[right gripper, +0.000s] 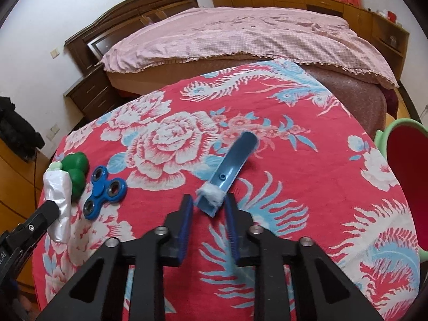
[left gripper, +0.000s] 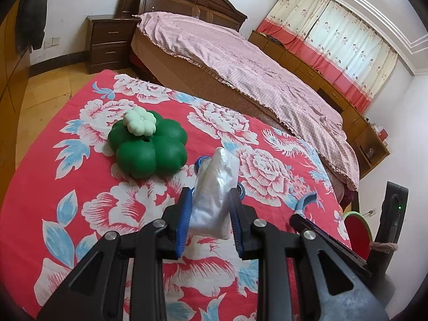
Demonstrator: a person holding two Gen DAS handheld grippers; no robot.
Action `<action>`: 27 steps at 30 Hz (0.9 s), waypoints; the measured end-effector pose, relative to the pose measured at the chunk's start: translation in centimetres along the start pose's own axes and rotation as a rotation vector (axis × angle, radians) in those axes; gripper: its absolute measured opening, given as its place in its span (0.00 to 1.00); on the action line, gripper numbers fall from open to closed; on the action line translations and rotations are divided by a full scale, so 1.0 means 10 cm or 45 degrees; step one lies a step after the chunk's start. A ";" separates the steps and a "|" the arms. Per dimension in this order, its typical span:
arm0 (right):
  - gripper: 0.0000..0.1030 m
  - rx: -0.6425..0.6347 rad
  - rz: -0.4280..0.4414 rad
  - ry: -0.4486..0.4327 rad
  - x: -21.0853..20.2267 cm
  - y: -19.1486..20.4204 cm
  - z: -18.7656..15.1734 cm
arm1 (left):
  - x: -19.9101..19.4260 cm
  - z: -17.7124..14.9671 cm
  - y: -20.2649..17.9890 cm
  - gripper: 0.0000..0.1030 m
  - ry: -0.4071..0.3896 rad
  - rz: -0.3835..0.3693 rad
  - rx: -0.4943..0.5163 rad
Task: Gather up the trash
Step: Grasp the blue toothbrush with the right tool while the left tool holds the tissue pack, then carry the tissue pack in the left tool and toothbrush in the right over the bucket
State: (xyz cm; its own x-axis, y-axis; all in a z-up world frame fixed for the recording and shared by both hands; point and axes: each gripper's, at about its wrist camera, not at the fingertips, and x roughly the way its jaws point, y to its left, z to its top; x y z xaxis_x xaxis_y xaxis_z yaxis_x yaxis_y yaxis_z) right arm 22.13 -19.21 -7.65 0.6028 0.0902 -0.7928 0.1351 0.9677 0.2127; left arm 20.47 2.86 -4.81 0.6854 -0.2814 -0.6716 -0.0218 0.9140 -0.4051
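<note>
My left gripper (left gripper: 211,195) is shut on a crumpled silver-white wrapper (left gripper: 215,190) and holds it above the red floral cloth (left gripper: 80,187). The wrapper also shows in the right wrist view (right gripper: 57,203), at the far left. My right gripper (right gripper: 208,203) is open, its fingers on either side of the near end of a curved blue plastic piece (right gripper: 230,171) with white fluff stuck on it. The piece lies on the cloth. It also shows in the left wrist view (left gripper: 305,203).
A green flower-shaped toy (left gripper: 149,147) with a pale green top sits at the left of the cloth. A blue fidget spinner (right gripper: 103,192) lies beside it. A green-rimmed red bin (right gripper: 406,182) stands at the right edge. A bed (right gripper: 240,34) stands behind.
</note>
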 end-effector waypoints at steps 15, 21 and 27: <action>0.20 0.001 0.041 -0.041 -0.39 -0.25 -0.16 | -0.10 -0.04 -0.15 0.27 0.002 -0.034 0.035; 0.20 0.016 0.051 -0.078 -0.69 -0.41 -0.24 | -0.18 -0.09 -0.33 0.27 0.012 -0.067 0.069; 0.20 0.053 0.056 -0.113 -0.94 -0.58 -0.32 | -0.28 -0.16 -0.50 0.27 0.021 -0.100 0.111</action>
State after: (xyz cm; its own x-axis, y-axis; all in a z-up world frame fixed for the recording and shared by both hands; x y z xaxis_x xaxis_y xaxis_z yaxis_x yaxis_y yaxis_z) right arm 13.11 -24.87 -3.24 0.6758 0.1092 -0.7290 0.1384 0.9526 0.2710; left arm 17.48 -1.40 -1.93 0.6703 -0.3576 -0.6503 0.0957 0.9106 -0.4021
